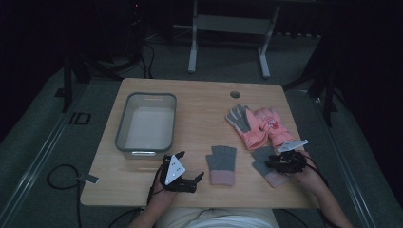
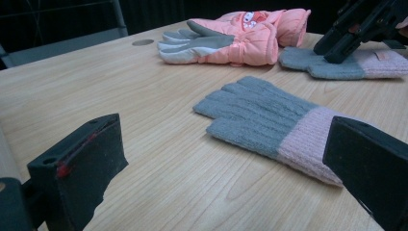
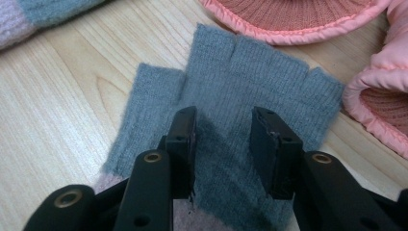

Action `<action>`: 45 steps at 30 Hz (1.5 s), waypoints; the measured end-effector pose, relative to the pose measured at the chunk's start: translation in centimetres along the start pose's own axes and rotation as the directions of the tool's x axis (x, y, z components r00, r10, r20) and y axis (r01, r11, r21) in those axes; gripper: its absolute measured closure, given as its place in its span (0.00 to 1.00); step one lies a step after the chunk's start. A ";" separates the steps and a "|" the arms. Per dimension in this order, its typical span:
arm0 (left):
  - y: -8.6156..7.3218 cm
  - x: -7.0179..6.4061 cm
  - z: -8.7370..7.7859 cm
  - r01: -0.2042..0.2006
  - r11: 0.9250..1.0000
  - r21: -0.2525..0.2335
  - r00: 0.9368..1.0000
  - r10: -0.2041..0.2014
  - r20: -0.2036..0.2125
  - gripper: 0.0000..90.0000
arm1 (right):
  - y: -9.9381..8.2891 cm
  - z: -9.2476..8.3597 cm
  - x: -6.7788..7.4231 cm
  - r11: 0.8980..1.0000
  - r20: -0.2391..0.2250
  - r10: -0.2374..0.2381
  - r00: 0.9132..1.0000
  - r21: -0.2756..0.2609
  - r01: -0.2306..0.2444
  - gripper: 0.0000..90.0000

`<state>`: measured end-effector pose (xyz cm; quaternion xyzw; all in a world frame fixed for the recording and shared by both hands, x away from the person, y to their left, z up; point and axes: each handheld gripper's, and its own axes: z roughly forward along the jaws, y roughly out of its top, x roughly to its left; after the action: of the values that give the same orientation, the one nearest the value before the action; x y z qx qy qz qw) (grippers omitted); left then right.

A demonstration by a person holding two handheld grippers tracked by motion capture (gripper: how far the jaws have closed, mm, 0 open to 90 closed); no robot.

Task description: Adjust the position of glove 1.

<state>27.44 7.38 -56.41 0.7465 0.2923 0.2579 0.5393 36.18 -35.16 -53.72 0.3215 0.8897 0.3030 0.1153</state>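
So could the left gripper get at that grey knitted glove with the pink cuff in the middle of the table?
Probably yes. The left gripper has its jaws open and aimed at the grey knitted glove with the pink cuff, with bare wooden table between them.

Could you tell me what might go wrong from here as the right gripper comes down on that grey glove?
1. The right gripper has its jaws apart over the flat grey glove; they may pinch only the top knit layer, or slide off it.
2. The pink gloves lie close beside it, so lifting could drag them.
3. The left gripper waits open by the second grey glove, risking crossed arms.
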 end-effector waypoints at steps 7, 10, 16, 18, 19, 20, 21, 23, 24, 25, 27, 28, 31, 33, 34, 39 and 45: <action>0.0 0.0 0.0 0.003 1.000 0.001 1.000 -0.003 0.000 0.01 | -0.3 0.1 0.2 1.000 0.017 0.004 1.000 -0.018 -0.004 0.81; 0.0 0.0 0.0 0.003 1.000 0.001 1.000 -0.003 -0.002 0.01 | 0.0 0.2 0.8 1.000 0.058 0.019 0.998 -0.009 -0.018 0.86; 0.0 0.1 0.0 0.007 1.000 -0.003 1.000 -0.007 0.000 0.01 | 0.3 -0.3 2.4 0.999 0.152 0.038 0.988 -0.025 -0.035 0.95; 0.0 0.1 0.0 0.008 1.000 -0.003 1.000 -0.008 -0.001 0.01 | 0.9 -1.1 3.4 0.998 0.167 0.045 0.985 -0.061 -0.035 0.95; 0.0 0.1 0.0 0.008 1.000 -0.002 1.000 -0.008 -0.002 0.01 | 1.3 -1.7 4.1 0.995 0.178 0.058 0.982 -0.086 -0.043 0.95; 0.0 0.1 0.0 0.009 1.000 -0.002 1.000 -0.009 -0.002 0.01 | 1.8 -2.3 4.7 0.992 0.184 0.077 0.980 -0.116 -0.056 0.95; 0.0 0.1 0.0 0.009 1.000 -0.002 1.000 -0.009 -0.002 0.01 | 1.8 -2.3 4.7 0.992 0.184 0.077 0.980 -0.116 -0.056 0.95; 0.0 0.1 0.0 0.008 1.000 -0.002 1.000 -0.008 -0.005 0.01 | 3.5 -3.8 6.4 0.980 0.192 0.113 0.975 -0.182 -0.077 0.95; 0.0 0.0 0.0 0.007 1.000 -0.002 1.000 -0.007 -0.006 0.01 | 4.3 -4.2 7.0 0.981 0.209 0.096 0.973 -0.187 -0.056 0.95; 0.0 0.0 0.0 0.006 1.000 -0.002 1.000 -0.006 -0.006 0.00 | 5.0 -4.6 7.7 0.978 0.232 0.098 0.968 -0.201 -0.051 0.95; 0.0 0.0 0.0 0.006 1.000 -0.002 1.000 -0.006 -0.007 0.01 | 6.4 -5.0 8.7 0.969 0.213 0.128 0.969 -0.236 -0.076 0.95; 0.0 0.0 0.0 0.006 1.000 -0.002 1.000 -0.006 -0.008 0.01 | 7.1 -5.2 9.2 0.961 0.211 0.155 0.965 -0.259 -0.097 0.95; 0.0 0.1 0.0 0.009 1.000 -0.003 1.000 -0.009 -0.007 0.01 | 8.9 -4.7 10.3 0.946 0.188 0.212 0.959 -0.285 -0.154 0.95; 0.0 0.1 0.0 0.010 1.000 -0.010 1.000 -0.010 -0.011 0.01 | 9.9 -3.9 11.0 0.950 0.174 0.214 0.961 -0.267 -0.163 0.95; 0.0 0.1 -0.1 0.011 1.000 -0.010 1.000 -0.011 -0.011 0.01 | 10.3 -3.4 11.3 0.951 0.167 0.219 0.961 -0.258 -0.172 0.95; 0.0 0.2 -0.1 0.017 1.000 -0.010 1.000 -0.018 -0.009 0.00 | 11.7 -0.8 12.9 0.932 0.124 0.299 0.946 -0.253 -0.261 0.95; -0.1 0.2 -0.1 0.024 1.000 -0.013 1.000 -0.024 -0.007 0.01 | 11.5 1.9 13.9 0.914 0.121 0.371 0.921 -0.224 -0.339 0.95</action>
<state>27.52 7.62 -56.42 0.7385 0.3012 0.2561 0.5463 32.05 -18.37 -48.35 0.4881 0.7694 0.3793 0.1609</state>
